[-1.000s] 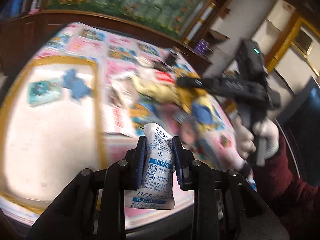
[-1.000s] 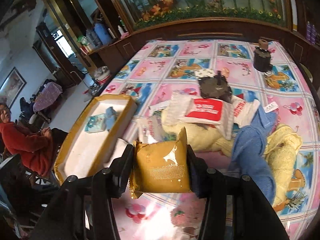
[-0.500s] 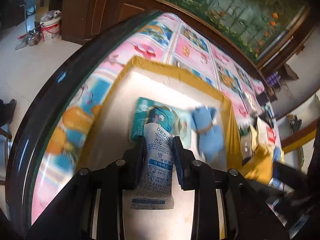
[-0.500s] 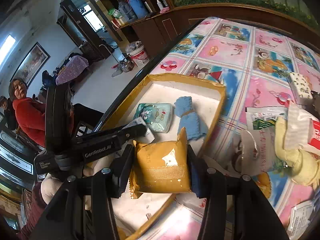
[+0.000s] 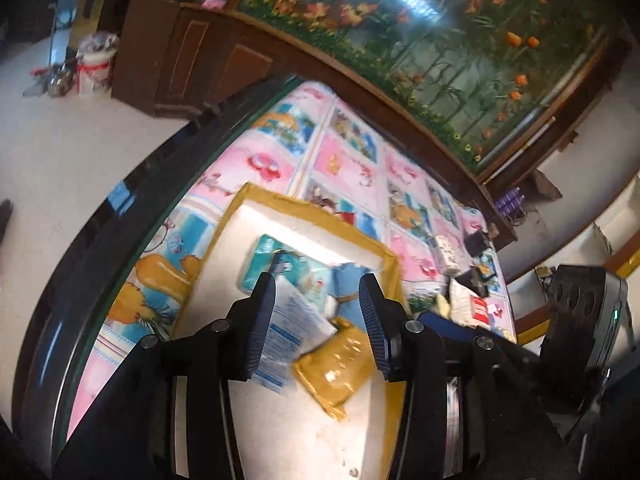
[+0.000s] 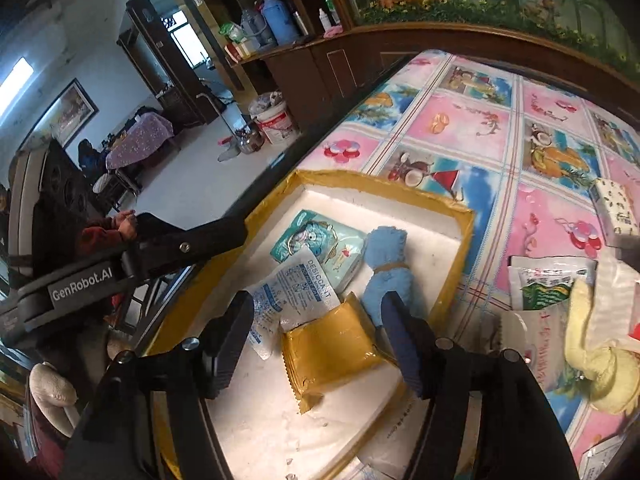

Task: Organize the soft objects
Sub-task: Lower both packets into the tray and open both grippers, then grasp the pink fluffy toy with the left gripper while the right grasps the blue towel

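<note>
While both grippers hang over the yellow-rimmed foam tray (image 6: 464,236), the left gripper (image 5: 318,320), whose jaws have just been opening, stands spread with the white desiccant sachet (image 6: 292,292) lying loose on the tray floor beneath it, no pad pressing on it. Just right of the sachet and overlapping its edge, the mustard-yellow packet (image 6: 330,350) lies flat in the tray between the parted jaws of the right gripper (image 6: 318,340), which have also just been opening and no longer clamp it. Behind both, toward the tray's far wall, lie a teal wipes pack (image 6: 320,246) and, to its right, a blue cloth bundle (image 6: 386,268), while outside the tray to the right sit more packets and a pale yellow cloth (image 6: 600,364) on the patterned tablecloth (image 6: 472,120).
</note>
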### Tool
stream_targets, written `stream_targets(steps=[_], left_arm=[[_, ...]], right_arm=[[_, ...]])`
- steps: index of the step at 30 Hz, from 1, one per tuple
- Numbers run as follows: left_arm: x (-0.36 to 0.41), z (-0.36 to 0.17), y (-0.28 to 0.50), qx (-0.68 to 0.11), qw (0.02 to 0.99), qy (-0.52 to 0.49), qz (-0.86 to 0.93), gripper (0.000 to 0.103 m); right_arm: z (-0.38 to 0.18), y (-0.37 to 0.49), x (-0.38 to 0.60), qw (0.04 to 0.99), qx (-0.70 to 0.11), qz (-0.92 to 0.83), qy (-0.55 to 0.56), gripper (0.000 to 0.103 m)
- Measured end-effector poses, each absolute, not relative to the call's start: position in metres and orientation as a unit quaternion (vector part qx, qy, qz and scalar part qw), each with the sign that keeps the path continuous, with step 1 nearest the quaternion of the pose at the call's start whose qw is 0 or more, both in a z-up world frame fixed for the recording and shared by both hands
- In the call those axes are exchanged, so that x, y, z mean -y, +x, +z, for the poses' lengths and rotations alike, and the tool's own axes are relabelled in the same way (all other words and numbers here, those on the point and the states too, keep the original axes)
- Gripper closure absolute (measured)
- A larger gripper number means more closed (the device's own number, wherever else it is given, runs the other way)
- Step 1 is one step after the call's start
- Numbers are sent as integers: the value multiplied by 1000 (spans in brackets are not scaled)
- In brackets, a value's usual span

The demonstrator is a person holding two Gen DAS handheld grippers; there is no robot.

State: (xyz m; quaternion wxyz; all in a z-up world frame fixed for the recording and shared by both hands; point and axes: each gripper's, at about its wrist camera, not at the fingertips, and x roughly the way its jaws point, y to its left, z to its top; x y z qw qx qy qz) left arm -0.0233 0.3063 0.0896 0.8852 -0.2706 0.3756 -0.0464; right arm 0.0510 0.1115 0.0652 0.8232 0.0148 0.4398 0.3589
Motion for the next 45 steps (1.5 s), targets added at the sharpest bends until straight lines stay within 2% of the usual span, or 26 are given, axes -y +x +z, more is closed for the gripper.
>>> stream_targets(steps=[2, 4, 6, 12, 21, 32, 39, 41, 42, 45], left_arm=[[-288, 104, -34, -368, 895, -247, -61, 60], [-266, 114, -44, -364, 899, -227, -83, 51], [-240, 119, -51, -367, 902, -204, -101, 48], [-151, 99, -56, -414, 889, -123, -152, 48], [-55, 65, -60, -466, 852, -94, -219, 48], [14, 46, -57, -458, 858, -23, -233, 48], [46, 22, -41, -474, 856, 39, -203, 48], [49, 20, -42, -472, 858, 52, -197, 51], [47, 21, -42, -471, 857, 44, -203, 75], [34, 24, -43, -478, 853, 12, -210, 78]], right_arm=[[82, 44, -83, 834, -422, 355, 33, 37], [95, 36, -48, 844, -410, 342, 43, 37], [102, 29, -7, 854, -404, 321, 62, 37], [92, 5, 126, 878, -409, 215, 123, 37], [49, -42, 259, 879, -433, 96, 173, 37], [31, -58, 313, 880, -428, 65, 194, 37], [46, -44, 266, 886, -423, 127, 139, 37], [56, -36, 245, 891, -413, 148, 114, 37], [62, -30, 232, 893, -409, 161, 97, 37], [70, -8, 199, 896, -406, 177, 47, 37]])
